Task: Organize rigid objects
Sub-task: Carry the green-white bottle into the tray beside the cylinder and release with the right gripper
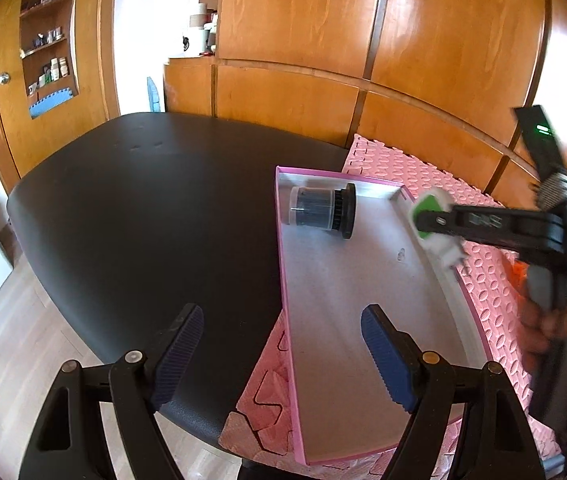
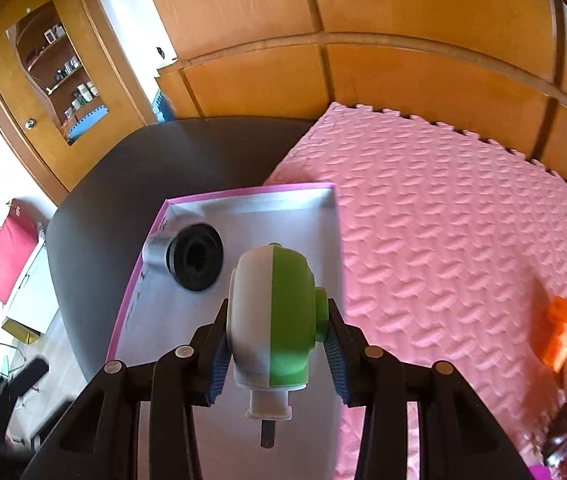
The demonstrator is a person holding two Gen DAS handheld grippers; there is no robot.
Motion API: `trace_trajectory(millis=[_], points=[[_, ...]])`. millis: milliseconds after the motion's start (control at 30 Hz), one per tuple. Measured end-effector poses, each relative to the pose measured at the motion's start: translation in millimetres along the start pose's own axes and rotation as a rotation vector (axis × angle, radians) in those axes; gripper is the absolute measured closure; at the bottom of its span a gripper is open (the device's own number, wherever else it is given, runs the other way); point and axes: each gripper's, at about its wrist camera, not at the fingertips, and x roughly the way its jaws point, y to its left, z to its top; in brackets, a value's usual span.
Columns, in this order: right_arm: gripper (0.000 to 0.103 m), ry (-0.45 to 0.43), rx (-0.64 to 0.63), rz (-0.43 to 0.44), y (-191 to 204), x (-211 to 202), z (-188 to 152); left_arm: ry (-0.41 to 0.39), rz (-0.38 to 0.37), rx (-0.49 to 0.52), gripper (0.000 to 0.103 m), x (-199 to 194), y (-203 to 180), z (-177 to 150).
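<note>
Right wrist view first: right gripper (image 2: 275, 356) clamped on a green-and-white plastic gadget (image 2: 271, 316), pads squeezing its two flat sides, white nozzle end pointing back at the camera. Probably gripped across the flats because the rounded body would slip any other way. Hanging right over the pink-rimmed box (image 2: 251, 192), not yet set down. Already inside, up in the far left corner, a clear jar with a black lid (image 2: 191, 256), lying on its side, lid facing into the box, so plenty of bare floor left beside it. Pink foam mat (image 2: 443, 220) under the box's right part, dark worktop (image 2: 95, 200) under the rest. Off at the right edge of the mat, an orange block (image 2: 561, 332) and some blurry clutter, likely next in line. Left wrist view: left gripper (image 1: 283, 356) wide open, nothing between the pads, hovering over the box's near edge, maybe ready to steady it. Looks like a drop into the open middle comes next; worth keeping clear of the jar in case it rolls.
</note>
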Motion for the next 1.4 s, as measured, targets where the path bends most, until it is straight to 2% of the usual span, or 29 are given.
trace_trajectory(millis=[267,533,867,1167,1400], points=[[0.062,0.038,-0.021,-0.037,18.7,54.9,22.7,0.018,0.013,-0.030,0.021,5.7,11.7,0.3],[0.061,0.060,-0.023,-0.028,18.3,69.5,25.1,0.029,0.016,-0.028,0.021,8.8,11.0,-1.3],[0.052,-0.011,-0.007,0.010,18.5,31.3,17.8,0.006,0.023,-0.037,0.021,-0.2,12.9,-0.3],[0.052,-0.072,0.000,-0.014,11.6,-9.9,-3.6,-0.013,0.017,-0.020,0.021,-8.6,7.7,-1.3],[0.052,-0.109,0.025,-0.040,-8.8,-40.5,-27.9,-0.013,0.013,0.004,0.021,-9.5,-2.2,-2.7]])
